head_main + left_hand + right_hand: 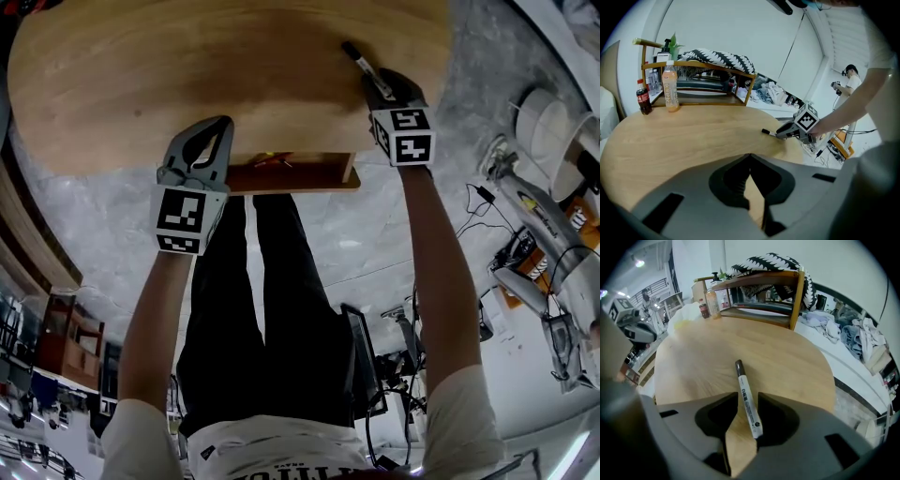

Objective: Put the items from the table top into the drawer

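Right claw (742,404), spread, straddles the marker (743,383) lying lengthwise along its jaws on the surface (787,357); left claw (750,157), pressed together, sits well apart from the marker.

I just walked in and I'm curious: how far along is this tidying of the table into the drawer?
Early, it seems. Done: the drawer under the table stands open. In hand: the right hand-held gripper is open around the marker, which lies on the table, not gripped. The left hand-held gripper is shut and empty. Left: grip the marker and drop it in the drawer.
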### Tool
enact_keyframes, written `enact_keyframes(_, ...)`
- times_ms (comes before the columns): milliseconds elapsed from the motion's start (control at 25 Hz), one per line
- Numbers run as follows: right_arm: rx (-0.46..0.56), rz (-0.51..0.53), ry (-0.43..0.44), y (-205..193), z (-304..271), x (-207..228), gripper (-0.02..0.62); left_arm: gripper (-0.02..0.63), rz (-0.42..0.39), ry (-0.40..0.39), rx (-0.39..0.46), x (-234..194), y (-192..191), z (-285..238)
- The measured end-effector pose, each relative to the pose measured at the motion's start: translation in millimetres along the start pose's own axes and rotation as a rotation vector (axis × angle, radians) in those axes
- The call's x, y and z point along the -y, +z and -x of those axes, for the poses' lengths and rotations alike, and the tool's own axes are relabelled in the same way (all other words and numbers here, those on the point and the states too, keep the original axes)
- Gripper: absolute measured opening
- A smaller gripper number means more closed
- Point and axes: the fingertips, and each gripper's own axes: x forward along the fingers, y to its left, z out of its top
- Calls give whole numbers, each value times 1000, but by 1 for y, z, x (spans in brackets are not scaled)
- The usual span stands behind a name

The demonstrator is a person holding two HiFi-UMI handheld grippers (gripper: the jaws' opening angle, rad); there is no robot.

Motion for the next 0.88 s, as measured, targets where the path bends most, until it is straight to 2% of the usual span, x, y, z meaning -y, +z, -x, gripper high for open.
enact_keyframes(80,-21,22,-8,-4,-4,0,141,21,1,1,-1,-1,-2,0)
enact_keyframes(240,-30,35,-34,-9,-5,3,85,21,3,1,-4,-2,-8,-2)
enact_keyframes(360,-8,11,-20,-5,2,-1,81,21,1,0,-8,0,-10,-1)
enact_keyframes(640,11,26,18,-10,19,-22,81,21,20,11,-7,4,-19,7)
enact_keyframes(880,41,-6,45,-27,36,-47,81,21,6,-5,-11,15,-28,8)
